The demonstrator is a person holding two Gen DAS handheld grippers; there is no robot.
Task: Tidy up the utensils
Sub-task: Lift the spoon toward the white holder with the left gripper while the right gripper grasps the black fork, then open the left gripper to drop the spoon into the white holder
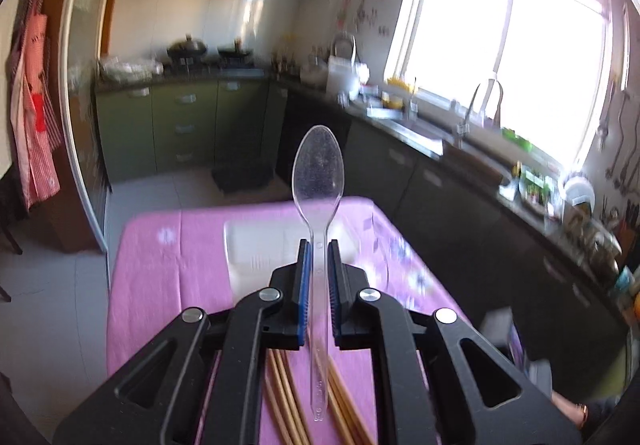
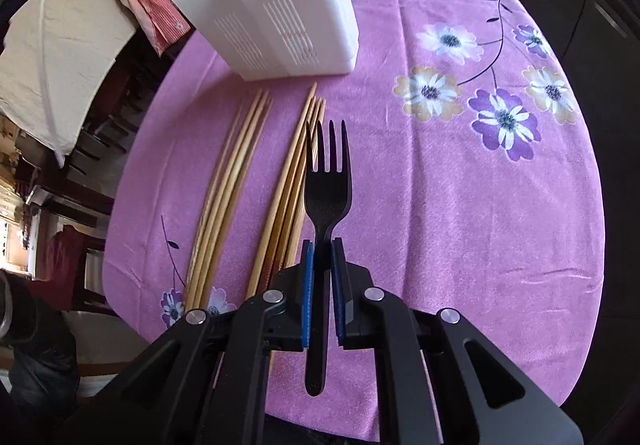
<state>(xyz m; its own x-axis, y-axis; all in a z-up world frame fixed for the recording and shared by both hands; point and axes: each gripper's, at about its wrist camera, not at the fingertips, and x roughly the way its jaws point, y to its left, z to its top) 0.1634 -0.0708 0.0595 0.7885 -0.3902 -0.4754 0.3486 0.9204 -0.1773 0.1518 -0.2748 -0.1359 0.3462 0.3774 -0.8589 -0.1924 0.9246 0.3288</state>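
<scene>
Right gripper (image 2: pixel 323 245) is pinching a black plastic fork (image 2: pixel 327 201) by its handle, tines forward — the white slotted plastic utensil caddy (image 2: pixel 276 5) is standing ahead and left, beyond the bamboo chopsticks (image 2: pixel 256 181). Left gripper (image 1: pixel 319 245) is clamping a clear plastic spoon (image 1: pixel 318 181), bowl forward.

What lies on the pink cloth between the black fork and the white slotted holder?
In the right wrist view, only wooden chopsticks and bare pink cloth separate black plastic fork from white slotted holder.
</scene>
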